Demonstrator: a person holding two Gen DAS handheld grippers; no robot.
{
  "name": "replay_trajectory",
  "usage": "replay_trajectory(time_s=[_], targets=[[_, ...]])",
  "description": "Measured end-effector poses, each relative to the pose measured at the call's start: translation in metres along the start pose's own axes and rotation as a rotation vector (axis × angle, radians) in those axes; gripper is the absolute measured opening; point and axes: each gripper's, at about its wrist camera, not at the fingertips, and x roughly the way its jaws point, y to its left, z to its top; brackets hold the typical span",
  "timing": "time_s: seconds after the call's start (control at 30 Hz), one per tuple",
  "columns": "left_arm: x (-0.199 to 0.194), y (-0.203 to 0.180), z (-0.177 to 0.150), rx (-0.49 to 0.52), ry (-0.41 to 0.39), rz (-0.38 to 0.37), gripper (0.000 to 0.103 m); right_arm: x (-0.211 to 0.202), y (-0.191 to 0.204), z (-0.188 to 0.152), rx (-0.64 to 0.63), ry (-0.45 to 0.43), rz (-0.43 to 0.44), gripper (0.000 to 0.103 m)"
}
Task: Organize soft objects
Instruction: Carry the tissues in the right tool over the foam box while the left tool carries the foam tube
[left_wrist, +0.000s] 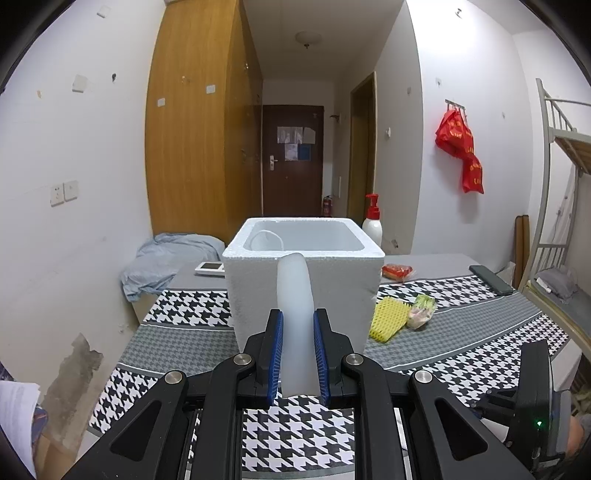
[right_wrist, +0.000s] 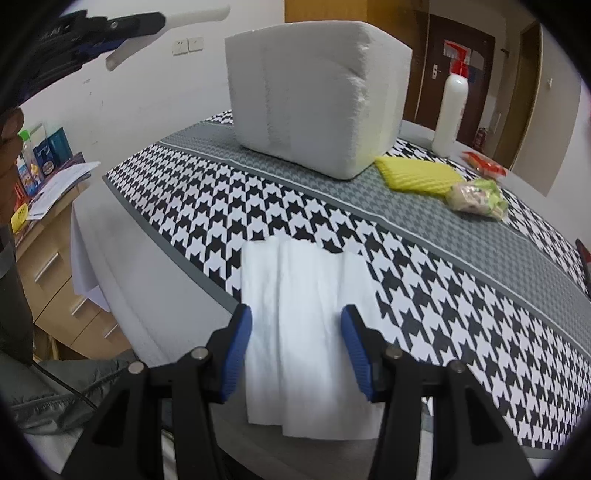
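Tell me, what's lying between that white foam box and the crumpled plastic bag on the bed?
A yellow foam net sleeve lies between the foam box and the crumpled bag, its corner against the box. Both wrist views show it.

The foam box (left_wrist: 303, 280) stands straight ahead, its top open; yellow net (left_wrist: 389, 317) and wrapped bundle (left_wrist: 421, 312) crowd its right side

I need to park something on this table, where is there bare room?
Free: the cloth between the white tissue and the foam box. Crowded: right of the box, with the yellow net, the wrapped bundle and the pump bottle.
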Motion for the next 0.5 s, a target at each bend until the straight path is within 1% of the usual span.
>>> replay_trajectory(time_s=[0.07, 0.1, 0.13, 0.17, 0.2, 0.23, 0.33, 0.5], targets=[[0.002, 0.0, 0.0, 0.003, 0.002, -0.003, 0.018, 0.0, 0.0, 0.001, -0.003, 0.004, -0.001, 0.055], [0.003, 0.0, 0.0, 0.003, 0.003, -0.002, 0.018, 0.0, -0.001, 0.001, 0.001, 0.005, -0.003, 0.051], [0.004, 0.0, 0.0, 0.003, 0.005, -0.003, 0.018, 0.0, -0.002, 0.001, 0.006, 0.002, -0.01, 0.028], [0.004, 0.0, 0.001, 0.003, 0.006, -0.003, 0.018, 0.0, -0.004, 0.002, 0.011, 0.003, -0.013, 0.01], [0.005, -0.001, 0.001, 0.005, 0.004, -0.003, 0.018, 0.0, -0.007, 0.003, 0.017, 0.005, -0.005, 0.005], [0.005, 0.0, 0.002, 0.005, 0.001, -0.002, 0.018, 0.0, -0.008, 0.003, 0.017, 0.005, 0.002, 0.005], [0.006, 0.0, 0.005, 0.008, -0.005, -0.001, 0.018, -0.001, -0.011, 0.008, 0.026, -0.013, -0.01, 0.005], [0.007, 0.0, 0.01, 0.013, -0.015, -0.002, 0.018, -0.021, -0.02, 0.026, 0.049, -0.1, -0.024, 0.005]])
